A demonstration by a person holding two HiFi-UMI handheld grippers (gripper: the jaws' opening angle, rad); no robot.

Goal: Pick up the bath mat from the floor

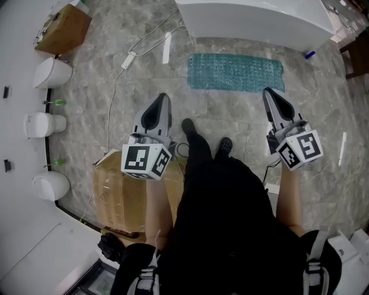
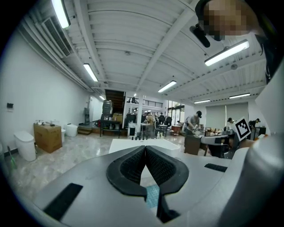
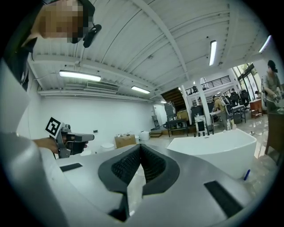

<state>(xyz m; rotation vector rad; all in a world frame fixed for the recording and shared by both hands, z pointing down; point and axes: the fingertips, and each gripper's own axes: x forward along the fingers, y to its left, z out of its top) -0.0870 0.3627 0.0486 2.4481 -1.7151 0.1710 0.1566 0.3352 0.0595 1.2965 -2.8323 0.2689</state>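
Note:
The teal bath mat point(image 1: 235, 72) lies flat on the marble floor in front of the white bathtub point(image 1: 253, 17). My left gripper point(image 1: 164, 98) hovers short of the mat's left end, jaws shut and empty. My right gripper point(image 1: 268, 91) hangs just short of the mat's right end, also shut with nothing held. In the left gripper view the shut jaws point(image 2: 145, 149) point level across the room, and a patch of the mat point(image 2: 152, 195) shows through the gap below them. The right gripper view shows its shut jaws point(image 3: 140, 146) aimed past the bathtub point(image 3: 217, 148).
A taped cardboard box point(image 1: 124, 196) stands by my left leg. Toilets point(image 1: 52, 73) line the left wall beyond a wooden box point(image 1: 62, 29). A white cable with an adapter point(image 1: 128, 59) trails over the floor left of the mat. A small blue object point(image 1: 310, 55) lies near the tub's right end.

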